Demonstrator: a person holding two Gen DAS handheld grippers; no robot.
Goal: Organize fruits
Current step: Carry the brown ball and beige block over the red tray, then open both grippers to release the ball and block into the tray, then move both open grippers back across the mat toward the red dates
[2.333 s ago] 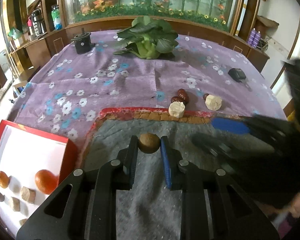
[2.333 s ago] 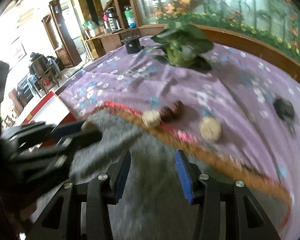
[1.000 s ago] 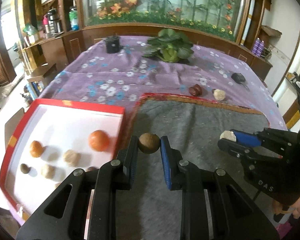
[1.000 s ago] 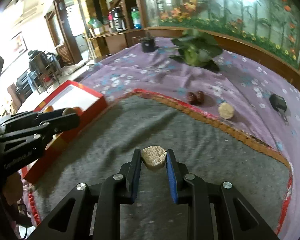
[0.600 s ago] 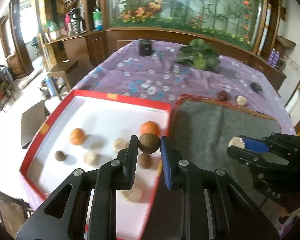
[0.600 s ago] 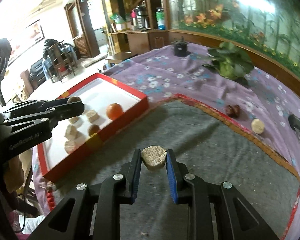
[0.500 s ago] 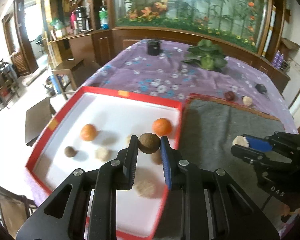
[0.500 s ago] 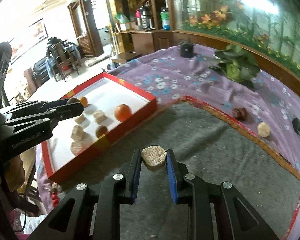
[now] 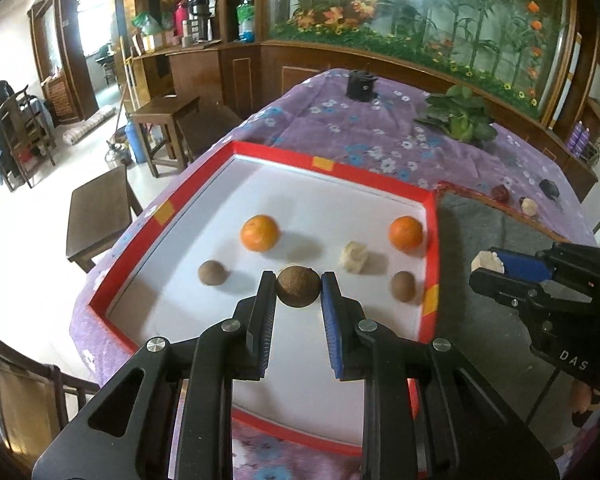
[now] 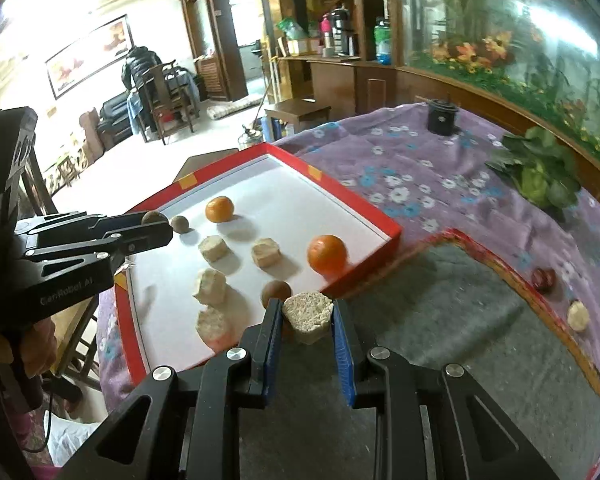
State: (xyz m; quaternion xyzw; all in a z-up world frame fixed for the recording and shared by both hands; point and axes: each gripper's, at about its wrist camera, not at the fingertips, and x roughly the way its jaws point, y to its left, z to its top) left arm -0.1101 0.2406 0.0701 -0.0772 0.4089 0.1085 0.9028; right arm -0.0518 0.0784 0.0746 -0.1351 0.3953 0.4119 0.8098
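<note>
My left gripper (image 9: 298, 286) is shut on a small brown round fruit (image 9: 298, 285) and hangs over the white floor of the red-rimmed tray (image 9: 332, 165). In the tray lie two oranges (image 9: 259, 232), two more brown fruits (image 9: 211, 272) and pale chunks (image 9: 354, 256). My right gripper (image 10: 307, 314) is shut on a pale beige chunk (image 10: 308, 312), above the grey mat (image 10: 440, 320) close to the tray's near right corner (image 10: 392, 236). Each gripper shows in the other's view: the right gripper (image 9: 490, 268) beside the tray, the left gripper (image 10: 158, 222) over its left part.
Dark red fruits (image 10: 543, 279) and another pale chunk (image 10: 578, 315) lie on the purple flowered cloth (image 10: 400, 172) past the mat's red border. A leafy green vegetable (image 10: 540, 172) and a black jar (image 10: 440, 118) stand farther back. Wooden stools (image 9: 96, 216) stand off the table's left edge.
Both grippers have swung left with their loads. The left one went from the mat to above the tray; the right one came up to the tray's corner. Both grips are unchanged.
</note>
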